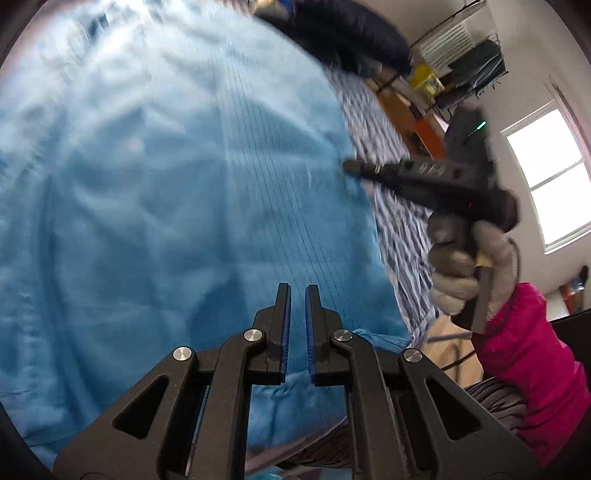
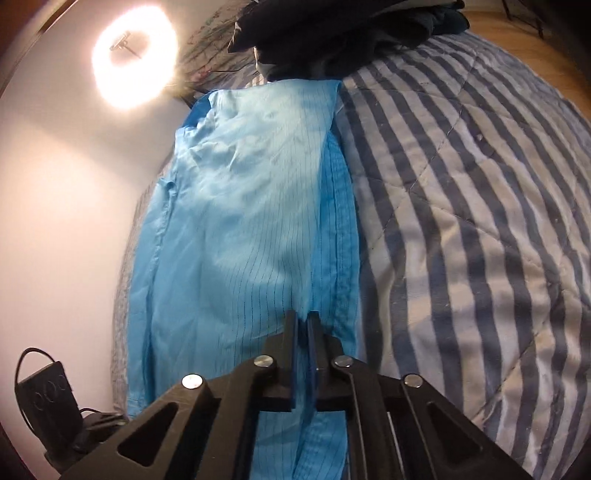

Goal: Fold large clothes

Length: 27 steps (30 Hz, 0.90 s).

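Light blue garment point(image 2: 236, 206) with thin dark stripes spread out flat on a bed, over a quilt point(image 2: 480, 206) striped in blue and white. Left gripper point(image 1: 297, 291) above the near part of the cloth, jaws almost closed with only a narrow gap between the blue pads, nothing seen pinched between them at the tips. Right gripper point(image 2: 302, 317) closed on the garment, a fold of the blue cloth caught between its jaws at the right edge of the garment, close to where the quilt begins. In the left wrist view, same right gripper point(image 1: 349, 168) with its tip at the garment's edge, held by a hand in a grey glove point(image 1: 465, 266) with a pink sleeve point(image 1: 528, 362) behind. Dark clothes point(image 2: 332, 29) piled at the far end of the bed, touching the top of the blue garment. Bright round lamp point(image 2: 135, 61) on the white wall at left, a window point(image 1: 550, 177) at right in the left wrist view
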### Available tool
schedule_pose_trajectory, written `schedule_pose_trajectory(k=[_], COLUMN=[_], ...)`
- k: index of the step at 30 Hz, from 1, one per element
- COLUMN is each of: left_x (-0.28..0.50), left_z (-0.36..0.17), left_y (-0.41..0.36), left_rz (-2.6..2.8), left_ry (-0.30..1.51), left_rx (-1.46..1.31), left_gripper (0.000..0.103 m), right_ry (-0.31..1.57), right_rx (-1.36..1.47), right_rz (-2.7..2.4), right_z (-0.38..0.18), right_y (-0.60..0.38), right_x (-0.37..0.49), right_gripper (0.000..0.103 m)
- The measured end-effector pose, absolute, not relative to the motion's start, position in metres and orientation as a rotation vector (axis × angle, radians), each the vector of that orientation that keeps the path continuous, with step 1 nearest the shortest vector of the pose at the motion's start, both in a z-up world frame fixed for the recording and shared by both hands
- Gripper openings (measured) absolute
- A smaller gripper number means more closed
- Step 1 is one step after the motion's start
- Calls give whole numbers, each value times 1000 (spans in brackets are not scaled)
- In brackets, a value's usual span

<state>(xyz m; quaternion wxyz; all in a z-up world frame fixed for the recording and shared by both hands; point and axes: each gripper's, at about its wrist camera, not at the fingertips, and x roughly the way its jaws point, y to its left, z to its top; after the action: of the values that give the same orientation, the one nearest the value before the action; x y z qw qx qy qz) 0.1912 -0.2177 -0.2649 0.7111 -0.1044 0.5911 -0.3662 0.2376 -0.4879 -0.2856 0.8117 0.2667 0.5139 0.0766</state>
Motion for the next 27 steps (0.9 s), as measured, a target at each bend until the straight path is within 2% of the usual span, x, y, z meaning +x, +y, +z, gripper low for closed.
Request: schedule_pose_trajectory(k=[7, 11, 13, 14, 15, 16, 18, 20, 21, 22, 23, 27], left_x=[133, 117, 124, 128, 135, 143, 154, 160, 156, 157, 157, 153], left_z=[-266, -245, -233, -231, -229, -229, -232, -239, -243, -247, -251, -262], left_y=[-245, -238, -230, -225, -221, -218, -218, -221, -221, -225, -231, -244], left_rz=[-1074, -1107, -1071, -1053, -1024, -1003, -957, -934, -934, -935, -936, -960], left_ry=[1407, 1353, 1301, 1283, 1268, 1264, 1249, 1240, 1241, 1245, 1248, 1258], left_rx=[-173, -149, -165, -168, -176, -187, -176, -163, -166, -168, -164, -179], left_gripper=[5, 5, 5, 5, 5, 5, 5, 5, 5, 5, 5, 5], right_ry=[1102, 1075, 1056, 1039, 1026, 1011, 1007, 1012, 1026, 1043, 1059, 1066], right_rx=[512, 531, 574, 605, 638, 673, 708, 711, 692, 659, 618, 516], right_rz=[149, 171, 216, 212, 200, 205, 211, 228, 225, 218, 197, 151], right_z=[-286, -282, -279, -278, -277, -278, -280, -283, -284, -285, -285, -281], right_y=[-486, -489, -494, -499, -503, -507, -511, -509, -505, -501, -497, -489], right_x=[240, 239, 235, 234, 234, 235, 240, 245, 248, 251, 253, 252], right_gripper=[0, 0, 10, 18, 34, 34, 32, 25, 16, 3, 0, 0])
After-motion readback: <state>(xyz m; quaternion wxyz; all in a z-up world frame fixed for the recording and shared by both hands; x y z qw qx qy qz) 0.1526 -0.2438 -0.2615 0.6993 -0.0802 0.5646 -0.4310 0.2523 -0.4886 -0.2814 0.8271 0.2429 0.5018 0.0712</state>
